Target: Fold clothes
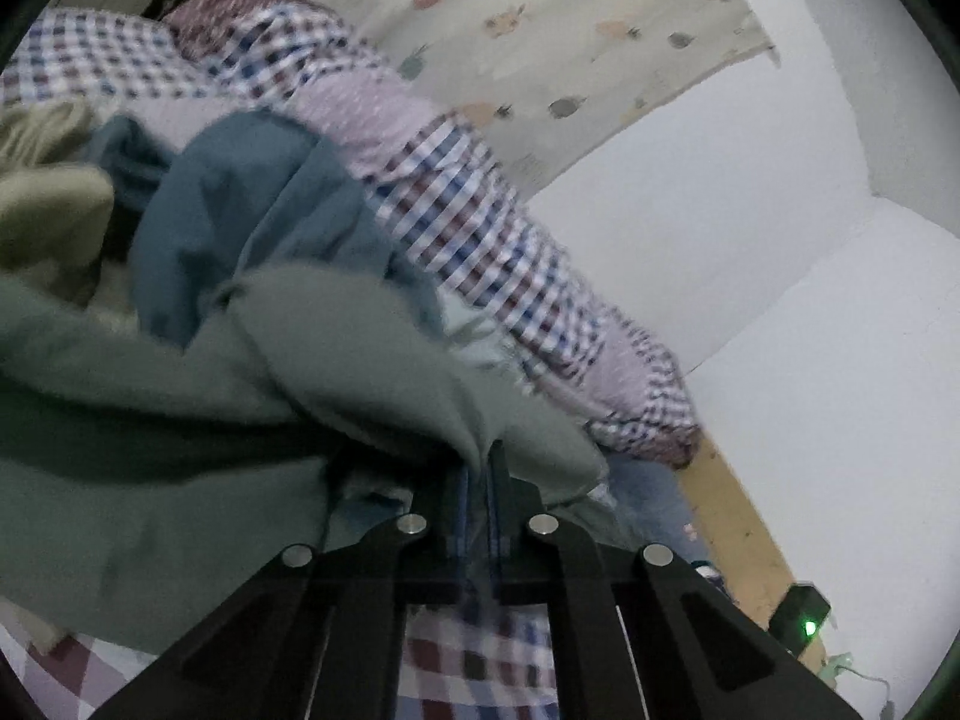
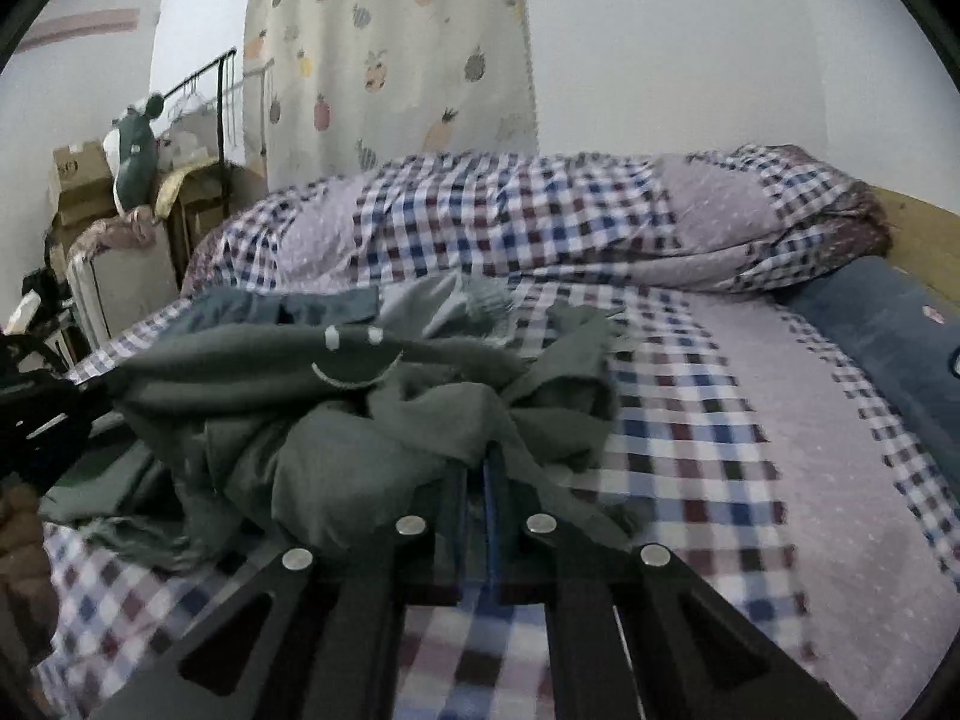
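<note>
A crumpled grey-green garment (image 2: 336,420) with a white smiley print lies bunched on the checked bed sheet (image 2: 708,420). My right gripper (image 2: 477,468) is shut on a fold of it, the cloth draping over both fingers. In the left wrist view the same grey-green garment (image 1: 210,408) fills the lower left, and my left gripper (image 1: 480,468) is shut on its edge. Behind it lie a teal garment (image 1: 240,210) and an olive one (image 1: 48,204). The left gripper's black body (image 2: 36,420) shows at the left edge of the right wrist view.
A rolled checked quilt (image 2: 540,222) runs along the far side of the bed. A dark blue pillow (image 2: 888,324) rests by the wooden headboard (image 2: 924,222). A fruit-print curtain (image 2: 384,48), cardboard boxes (image 2: 78,180) and a clothes rack (image 2: 222,96) stand at the back left.
</note>
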A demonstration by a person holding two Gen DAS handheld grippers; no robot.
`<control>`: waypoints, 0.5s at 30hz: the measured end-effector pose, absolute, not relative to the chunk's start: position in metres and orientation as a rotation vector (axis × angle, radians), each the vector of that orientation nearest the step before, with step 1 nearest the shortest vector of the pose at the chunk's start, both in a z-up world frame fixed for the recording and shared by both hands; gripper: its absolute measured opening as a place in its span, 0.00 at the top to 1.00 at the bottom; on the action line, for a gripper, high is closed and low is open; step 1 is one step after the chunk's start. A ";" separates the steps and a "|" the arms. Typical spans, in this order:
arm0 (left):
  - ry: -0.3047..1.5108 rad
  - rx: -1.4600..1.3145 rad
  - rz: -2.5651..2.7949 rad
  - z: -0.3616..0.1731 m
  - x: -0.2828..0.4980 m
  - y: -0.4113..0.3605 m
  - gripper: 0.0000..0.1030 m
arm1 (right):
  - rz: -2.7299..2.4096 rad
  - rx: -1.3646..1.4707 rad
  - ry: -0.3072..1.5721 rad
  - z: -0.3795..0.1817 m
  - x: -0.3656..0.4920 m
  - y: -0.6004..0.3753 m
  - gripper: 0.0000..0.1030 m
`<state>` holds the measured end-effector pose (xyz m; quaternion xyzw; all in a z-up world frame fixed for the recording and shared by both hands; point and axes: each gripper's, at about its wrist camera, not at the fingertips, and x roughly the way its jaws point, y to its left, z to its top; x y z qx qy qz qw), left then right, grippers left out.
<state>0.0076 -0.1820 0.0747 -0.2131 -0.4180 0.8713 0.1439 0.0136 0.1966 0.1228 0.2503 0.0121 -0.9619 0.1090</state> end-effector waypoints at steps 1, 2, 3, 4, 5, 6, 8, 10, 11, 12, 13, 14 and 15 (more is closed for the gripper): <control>-1.209 -0.593 2.509 0.079 0.011 -0.185 0.97 | -2.836 0.729 0.009 0.129 0.028 0.202 0.97; -1.216 -0.571 2.502 0.083 0.016 -0.189 0.97 | -2.842 0.721 -0.017 0.136 0.042 0.208 0.97; -1.221 -0.551 2.495 0.087 0.021 -0.193 0.97 | -2.849 0.713 -0.044 0.142 0.056 0.214 0.97; -1.221 -0.532 2.491 0.090 0.025 -0.196 0.97 | -2.855 0.706 -0.070 0.149 0.070 0.220 0.97; -1.219 -0.516 2.487 0.093 0.029 -0.199 0.97 | -2.861 0.698 -0.097 0.156 0.085 0.226 0.97; -1.218 -0.505 2.485 0.097 0.032 -0.201 0.97 | -2.866 0.690 -0.124 0.162 0.099 0.232 0.97; -1.221 -0.472 2.470 0.104 0.039 -0.206 0.98 | -2.872 0.659 -0.148 0.174 0.127 0.240 0.97; -1.229 -0.434 2.456 0.112 0.046 -0.210 0.97 | -2.870 0.621 -0.145 0.185 0.153 0.243 0.97; -1.234 -0.409 2.449 0.116 0.050 -0.213 0.97 | -2.870 0.596 -0.140 0.191 0.168 0.244 0.97; -1.237 -0.375 2.444 0.122 0.056 -0.217 0.97 | -2.870 0.567 -0.136 0.198 0.183 0.244 0.97; -1.238 -0.352 2.442 0.126 0.061 -0.220 0.97 | -2.869 0.543 -0.137 0.206 0.196 0.244 0.97; -1.238 -0.328 2.440 0.131 0.065 -0.223 0.97 | -2.866 0.523 -0.142 0.213 0.208 0.245 0.97; -1.240 -0.305 2.441 0.135 0.070 -0.227 0.97 | -2.856 0.506 -0.159 0.219 0.218 0.246 0.97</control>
